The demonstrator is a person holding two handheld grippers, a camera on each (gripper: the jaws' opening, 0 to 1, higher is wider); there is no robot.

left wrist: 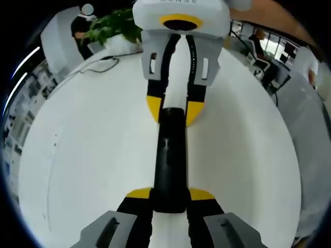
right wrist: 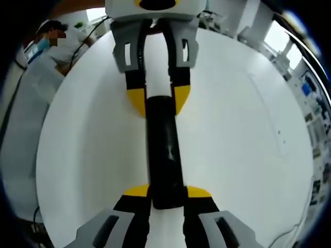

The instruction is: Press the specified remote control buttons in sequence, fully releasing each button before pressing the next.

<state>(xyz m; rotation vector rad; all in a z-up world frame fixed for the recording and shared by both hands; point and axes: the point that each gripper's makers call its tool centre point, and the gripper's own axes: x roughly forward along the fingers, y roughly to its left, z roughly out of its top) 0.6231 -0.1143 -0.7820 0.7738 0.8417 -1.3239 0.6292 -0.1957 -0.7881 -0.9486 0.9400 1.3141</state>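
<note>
White table [left wrist: 77, 170]; a plant [left wrist: 111, 23] is seen in left gripper view. Black remote [left wrist: 169, 155] is clamped endwise by left gripper [left wrist: 169, 195] and right gripper [right wrist: 166, 192].

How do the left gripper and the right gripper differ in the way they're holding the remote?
The left gripper clamps one end of the black remote; the right gripper clamps the opposite end. The left gripper points toward a potted plant, the right gripper toward a person in white. Both have yellow-tipped fingers shut on the remote, facing each other.
</note>
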